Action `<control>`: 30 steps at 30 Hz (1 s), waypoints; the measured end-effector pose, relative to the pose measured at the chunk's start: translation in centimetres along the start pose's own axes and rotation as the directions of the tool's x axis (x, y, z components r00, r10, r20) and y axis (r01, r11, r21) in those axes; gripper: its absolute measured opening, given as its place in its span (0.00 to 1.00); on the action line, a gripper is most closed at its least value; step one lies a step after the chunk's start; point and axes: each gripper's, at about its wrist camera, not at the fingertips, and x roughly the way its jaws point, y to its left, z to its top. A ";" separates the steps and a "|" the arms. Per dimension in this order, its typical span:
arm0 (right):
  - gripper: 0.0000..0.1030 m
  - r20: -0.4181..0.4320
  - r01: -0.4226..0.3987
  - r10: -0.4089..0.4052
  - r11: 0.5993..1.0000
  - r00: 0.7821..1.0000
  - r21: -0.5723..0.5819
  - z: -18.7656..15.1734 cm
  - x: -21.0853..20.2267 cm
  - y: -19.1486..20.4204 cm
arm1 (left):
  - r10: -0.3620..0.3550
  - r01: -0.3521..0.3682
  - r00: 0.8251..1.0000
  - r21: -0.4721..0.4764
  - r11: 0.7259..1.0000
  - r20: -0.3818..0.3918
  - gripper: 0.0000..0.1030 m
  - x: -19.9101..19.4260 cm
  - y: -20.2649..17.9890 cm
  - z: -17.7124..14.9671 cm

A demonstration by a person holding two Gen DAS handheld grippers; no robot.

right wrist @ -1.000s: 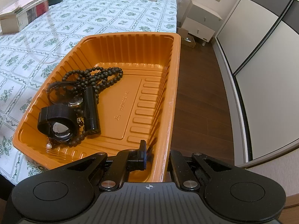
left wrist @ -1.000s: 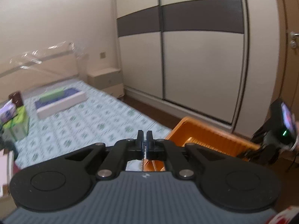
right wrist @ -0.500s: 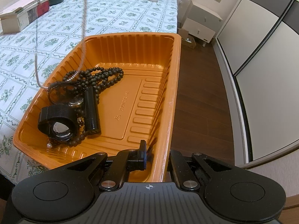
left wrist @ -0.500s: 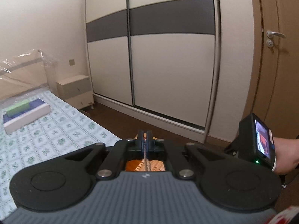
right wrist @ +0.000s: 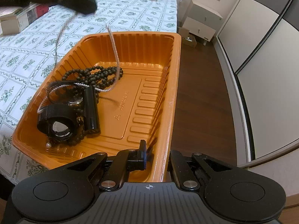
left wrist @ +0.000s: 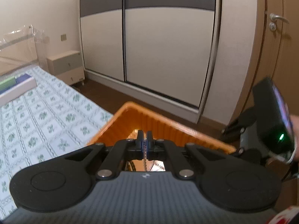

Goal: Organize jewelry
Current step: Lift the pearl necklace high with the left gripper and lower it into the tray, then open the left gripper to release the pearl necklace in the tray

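An orange tray (right wrist: 175, 74) lies on the bed's edge and holds a black bead necklace (right wrist: 97, 74), a black tube (right wrist: 91, 110), a black strap with a lens (right wrist: 56, 119) and a small pearl (right wrist: 48, 145). My right gripper (right wrist: 157, 156) is shut on the tray's near right wall, one finger inside and one outside. My left gripper (left wrist: 145, 143) is shut on a thin silver chain (left wrist: 144, 163) above the tray (left wrist: 168, 128). In the right wrist view it is a dark blur (right wrist: 87, 7); the chain (right wrist: 114, 47) hangs from it and its lower end rests on the beads.
The bed has a green-patterned sheet (right wrist: 37, 43) with boxes (right wrist: 20, 18) at the far side. A white nightstand (right wrist: 201, 22) and sliding wardrobe doors (left wrist: 158, 46) stand beyond dark wood floor (right wrist: 201, 93). A hand with the right gripper's body (left wrist: 271, 123) shows at the right.
My left gripper has come down over the tray, and the chain's lower end now lies on the beads. The right gripper and the tray have not moved.
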 end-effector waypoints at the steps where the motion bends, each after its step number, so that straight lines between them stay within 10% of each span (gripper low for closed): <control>1: 0.04 0.000 0.000 0.000 1.000 1.000 0.001 0.0 0.0 0.0 | 0.000 0.000 1.000 -0.004 1.000 -0.014 0.01 0.4 0.1 -0.4; 30: 0.04 -0.001 -0.005 0.005 1.000 1.000 0.007 0.1 0.1 -0.1 | 0.072 -0.083 0.992 -0.102 0.991 -0.099 0.18 -0.2 2.4 -4.5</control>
